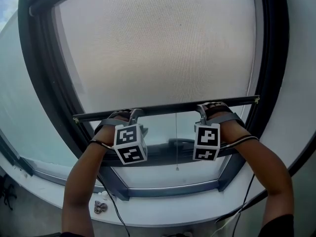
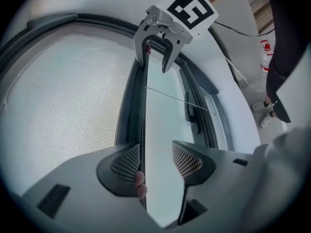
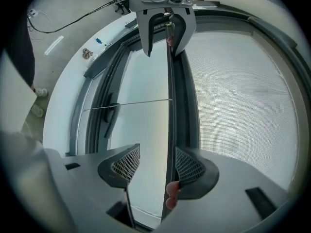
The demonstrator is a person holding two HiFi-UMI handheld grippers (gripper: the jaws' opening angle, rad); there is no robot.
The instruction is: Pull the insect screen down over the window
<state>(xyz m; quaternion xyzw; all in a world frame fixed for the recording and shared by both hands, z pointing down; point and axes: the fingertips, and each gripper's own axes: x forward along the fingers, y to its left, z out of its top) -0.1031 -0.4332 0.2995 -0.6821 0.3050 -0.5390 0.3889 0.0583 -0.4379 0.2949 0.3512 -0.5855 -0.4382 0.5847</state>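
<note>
Both left gripper (image 2: 155, 152), right gripper (image 3: 158, 152): screen bar (image 1: 168, 106) between spread fingers (image 2: 125, 163)

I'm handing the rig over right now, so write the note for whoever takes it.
Left gripper: open, straddling the black bottom bar of the grey mesh insect screen, bar against one pad.
Right gripper: open, straddling the same bar further along.
Done: screen covers most of the window.
To do: a strip of bare glass shows below the bar; bring the bar down to the dark lower window frame.
</note>
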